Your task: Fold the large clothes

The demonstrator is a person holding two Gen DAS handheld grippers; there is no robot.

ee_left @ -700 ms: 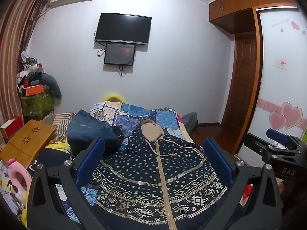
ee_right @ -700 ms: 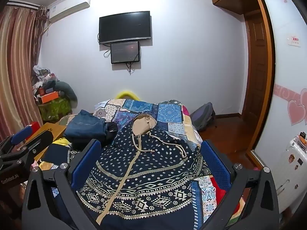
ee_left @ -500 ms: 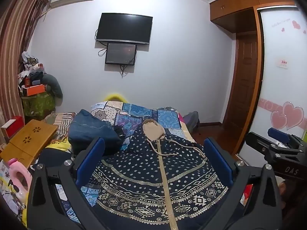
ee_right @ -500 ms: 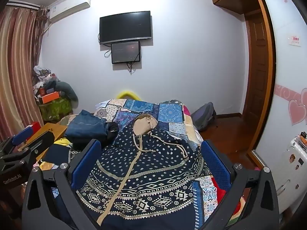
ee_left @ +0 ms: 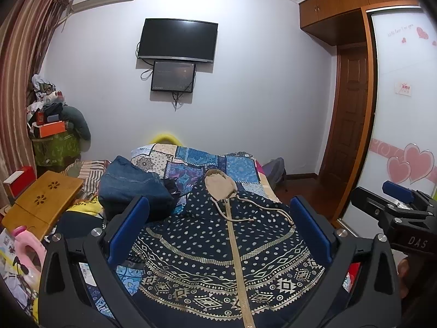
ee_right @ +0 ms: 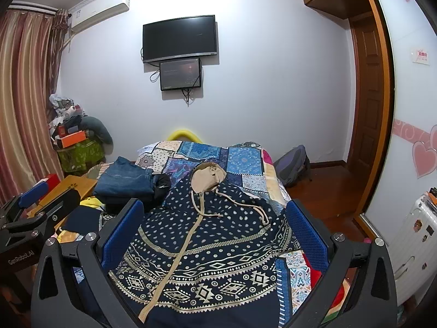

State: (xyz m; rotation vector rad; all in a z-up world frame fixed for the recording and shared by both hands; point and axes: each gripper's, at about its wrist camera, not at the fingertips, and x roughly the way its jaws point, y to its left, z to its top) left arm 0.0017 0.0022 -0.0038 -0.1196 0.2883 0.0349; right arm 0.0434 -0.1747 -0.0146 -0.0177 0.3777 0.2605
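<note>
Hovering unmoved over the hoodie, both grippers keep their fingers spread.

Hoodie, one item, as I see it through both wrist cameras: navy fabric printed with pale dots on the upper body and bands of diamonds and zigzags toward the hem. Tan zip runs down the middle and is closed. Tan-lined hood lies flat at the far end, opening upward. Two tan drawcords trail loose across the chest toward the right. Garment lies front up, spread wide, hem nearest me, hood pointing away, on the patchwork bedcover. I can't make out the sleeves.
</note>
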